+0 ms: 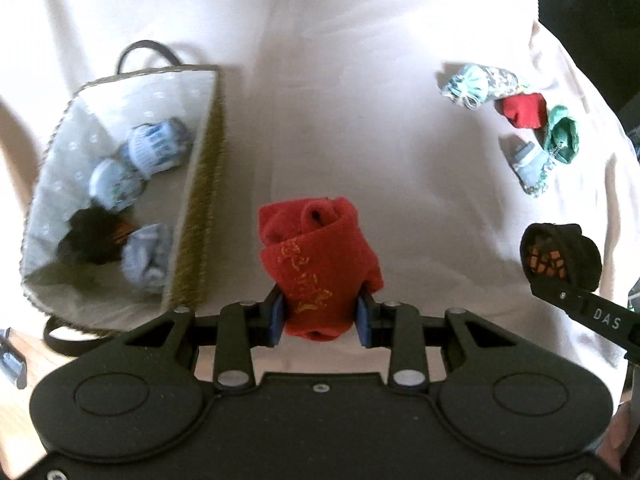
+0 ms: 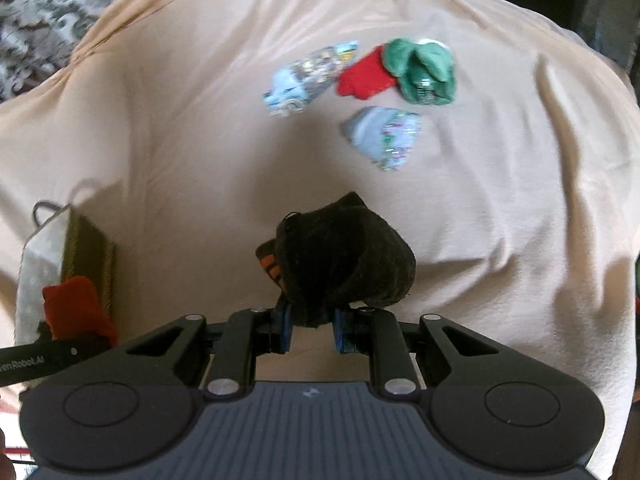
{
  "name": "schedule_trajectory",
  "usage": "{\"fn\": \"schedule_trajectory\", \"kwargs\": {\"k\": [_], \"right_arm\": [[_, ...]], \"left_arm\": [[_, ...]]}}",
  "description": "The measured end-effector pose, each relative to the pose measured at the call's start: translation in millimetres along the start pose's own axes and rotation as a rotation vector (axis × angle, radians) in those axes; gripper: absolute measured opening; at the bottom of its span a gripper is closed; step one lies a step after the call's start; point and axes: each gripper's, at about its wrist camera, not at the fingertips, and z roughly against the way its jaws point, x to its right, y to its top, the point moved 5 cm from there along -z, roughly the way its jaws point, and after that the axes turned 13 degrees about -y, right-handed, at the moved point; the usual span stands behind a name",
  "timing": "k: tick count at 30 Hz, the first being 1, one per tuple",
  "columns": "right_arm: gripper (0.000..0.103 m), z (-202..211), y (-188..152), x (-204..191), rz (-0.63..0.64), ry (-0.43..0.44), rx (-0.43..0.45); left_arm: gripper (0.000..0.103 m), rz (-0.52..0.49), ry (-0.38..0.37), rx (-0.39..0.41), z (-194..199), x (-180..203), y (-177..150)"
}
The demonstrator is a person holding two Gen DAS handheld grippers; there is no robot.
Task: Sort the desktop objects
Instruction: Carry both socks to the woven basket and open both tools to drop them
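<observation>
Red sock bundle (image 1: 320, 268): pinched in the left claw (image 1: 320, 314), lifted just right of the basket (image 1: 120, 92).
Black sock bundle (image 2: 340, 256): lifted over the cloth-covered worktop (image 2: 180, 140), basket well to its left.
Risk: soft rolls can slip out or unroll mid-carry; red one may catch the basket's rim.
Left claw: nearly closed, pads squeezing the red bundle.
Right claw (image 2: 312, 330): nearly closed, clamping the black bundle's lower edge.
</observation>
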Motion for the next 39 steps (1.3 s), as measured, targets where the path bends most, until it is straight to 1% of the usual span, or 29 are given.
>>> {"fn": "schedule_trajectory", "kwargs": {"k": [6, 10, 13, 17, 20, 24, 30, 33, 39], "right_arm": [[0.020, 11, -7, -32, 0.102, 0.029, -0.007], [0.020, 15, -6, -64, 0.179, 0.059, -0.005], [0.020, 19, -4, -89, 0.233, 0.084, -0.004], [0.020, 23, 0, -125, 0.313, 0.109, 0.008], [0.020, 26, 3, -151, 0.370, 0.127, 0.016], [0.020, 29, 10, -183, 0.432, 0.152, 0.031], [0.020, 25, 18, -227, 0.501, 0.204, 0.024], [0.020, 23, 20, -247, 0.527, 0.220, 0.020], [0.020, 18, 21, -272, 0.538, 0.247, -0.005]], "left_arm": [[0.035, 0.059, 0.010, 0.050, 26, -34, 2], [0.035, 0.115, 0.049, 0.109, 45, -68, 11], [0.035, 0.168, 0.079, 0.129, 50, -98, 15], [0.035, 0.240, 0.099, 0.113, 44, -133, 14], [0.035, 0.270, 0.102, 0.085, 34, -150, 10], [0.035, 0.279, 0.106, 0.050, 20, -160, 7], [0.037, 0.261, 0.114, 0.000, -5, -166, 7], [0.040, 0.247, 0.129, -0.009, -10, -166, 7], [0.045, 0.238, 0.157, -0.017, -18, -164, 5]]}}
